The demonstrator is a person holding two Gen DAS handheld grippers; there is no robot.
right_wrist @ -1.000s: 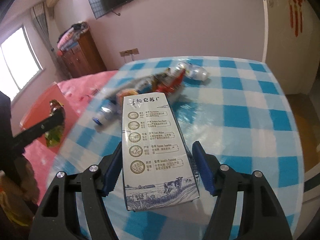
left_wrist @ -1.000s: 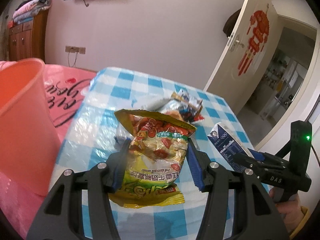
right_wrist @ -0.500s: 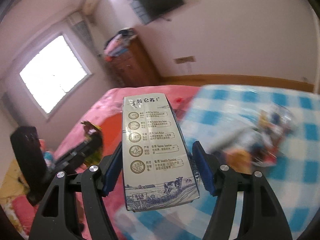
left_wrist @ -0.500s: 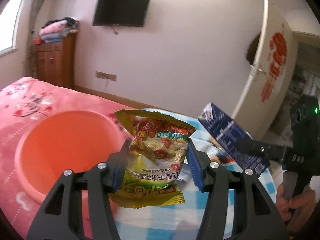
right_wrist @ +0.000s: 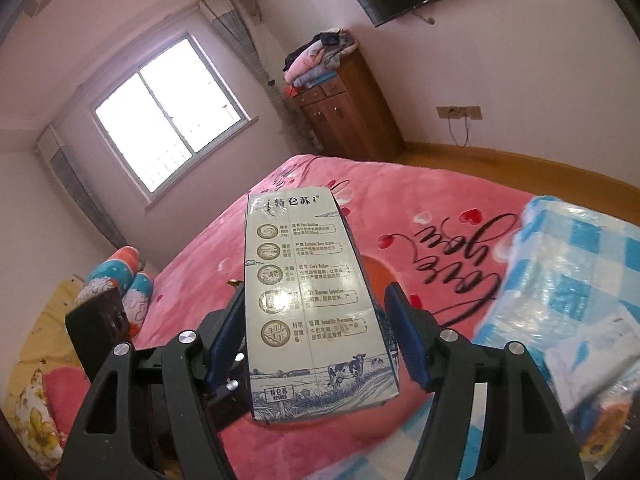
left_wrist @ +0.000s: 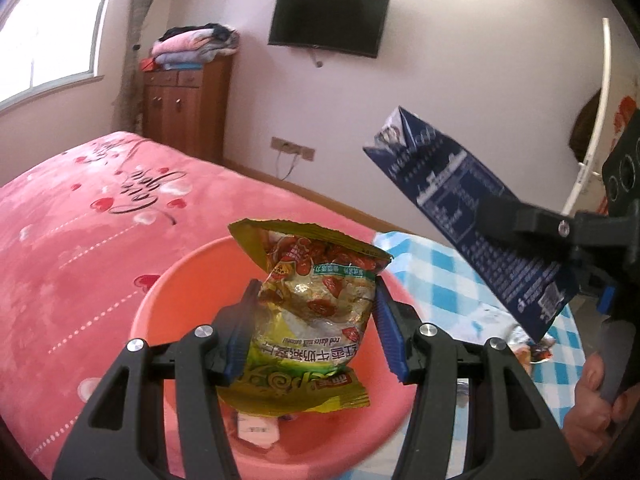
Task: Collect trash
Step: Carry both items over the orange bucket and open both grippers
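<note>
pink bedspread (left_wrist: 80, 216) beside blue-checked table (left_wrist: 432, 264), wall-mounted television (left_wrist: 329, 22) above

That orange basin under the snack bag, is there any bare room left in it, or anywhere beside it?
The orange basin is mostly bare: only a small white packet lies near its front wall, under the oatmeal snack bag in the left gripper. The pink bedspread left of the basin is wide open. Crowded: the checked tablecloth right of it, under the milk carton.
</note>
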